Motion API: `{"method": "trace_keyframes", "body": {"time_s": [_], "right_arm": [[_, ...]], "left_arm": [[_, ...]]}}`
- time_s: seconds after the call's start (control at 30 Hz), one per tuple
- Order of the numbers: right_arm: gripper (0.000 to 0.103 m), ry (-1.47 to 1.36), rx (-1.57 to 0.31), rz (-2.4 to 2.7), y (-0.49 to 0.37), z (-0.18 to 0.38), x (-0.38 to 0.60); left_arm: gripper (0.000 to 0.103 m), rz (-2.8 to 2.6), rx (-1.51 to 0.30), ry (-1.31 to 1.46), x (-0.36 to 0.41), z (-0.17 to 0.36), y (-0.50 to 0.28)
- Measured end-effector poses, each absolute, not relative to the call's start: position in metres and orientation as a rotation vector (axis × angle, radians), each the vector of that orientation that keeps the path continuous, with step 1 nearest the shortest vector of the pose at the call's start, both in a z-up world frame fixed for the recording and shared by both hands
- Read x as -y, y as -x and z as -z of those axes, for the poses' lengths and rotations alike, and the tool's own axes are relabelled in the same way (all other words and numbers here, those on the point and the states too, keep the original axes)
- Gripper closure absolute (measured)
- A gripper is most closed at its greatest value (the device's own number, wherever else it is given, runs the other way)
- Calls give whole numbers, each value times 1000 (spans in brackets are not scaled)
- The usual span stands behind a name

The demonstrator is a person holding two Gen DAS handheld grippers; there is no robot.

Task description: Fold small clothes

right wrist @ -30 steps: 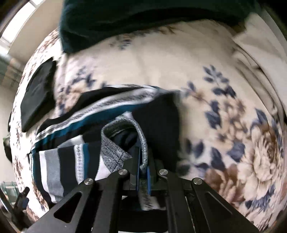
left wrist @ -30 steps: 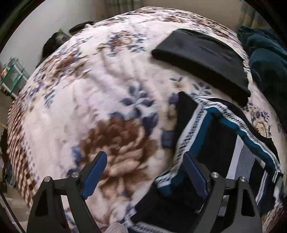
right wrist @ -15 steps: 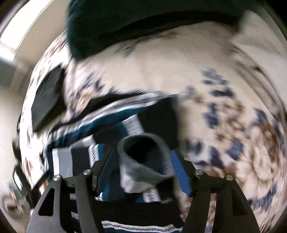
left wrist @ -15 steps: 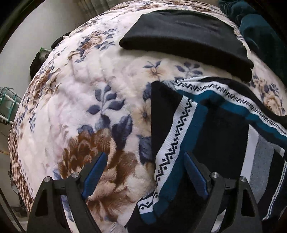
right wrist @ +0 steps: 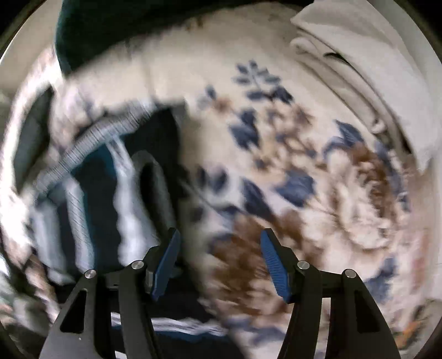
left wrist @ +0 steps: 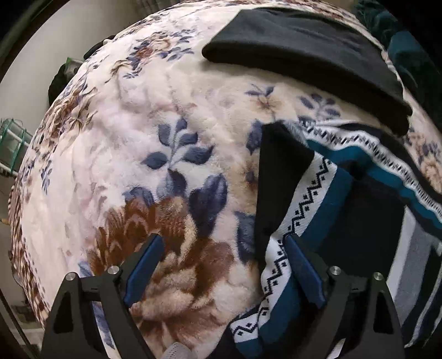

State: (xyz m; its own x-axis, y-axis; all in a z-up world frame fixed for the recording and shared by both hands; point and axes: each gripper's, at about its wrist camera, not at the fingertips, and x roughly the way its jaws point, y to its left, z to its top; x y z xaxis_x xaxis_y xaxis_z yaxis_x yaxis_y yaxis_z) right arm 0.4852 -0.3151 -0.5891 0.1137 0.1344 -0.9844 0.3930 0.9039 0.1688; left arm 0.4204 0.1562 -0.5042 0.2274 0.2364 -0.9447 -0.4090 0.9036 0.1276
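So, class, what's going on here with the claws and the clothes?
A person with a claw in each hand is folding a striped sweater on a floral blanket. The left claw hangs open over the sweater's edge. The right claw is open, its jaws just opened; nothing lies between them. A folded black garment lies beyond.

My left wrist camera is looking steeply down past my left gripper (left wrist: 222, 258), sitting close over the floral blanket (left wrist: 171, 154), with the patterned sweater (left wrist: 345, 210) filling its lower right and a folded black garment (left wrist: 304, 55) lying farther off at the top. My right wrist camera is pointing almost straight down between my right gripper (right wrist: 219, 252) fingers, just as near, and it is blurring. Both views are sharing the same floral blanket (right wrist: 317, 165), the same patterned sweater (right wrist: 110, 179) and the dark teal fabric (right wrist: 124, 24) at the edge.
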Motion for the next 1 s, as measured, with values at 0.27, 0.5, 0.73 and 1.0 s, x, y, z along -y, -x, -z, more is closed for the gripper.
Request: {"method": "trace_keyframes", "body": {"time_s": [0.27,0.5,0.73,1.0], "right_arm": [[94,-422,-1505,58,-547,630,255],[95,-176,-1299,78,-543,578,233],[85,-350,-1499,88,-556,640,273],[17,-531,-1453,52,-516,601,309]], "left_arm": [[12,-402,-1241,122,-139,495,-423],[12,-371,-1198,129,-142,489,-428],[4,-401,-1281,152,-163,523,-433],[4,-223,-1205,102,-107,454,-391]]}}
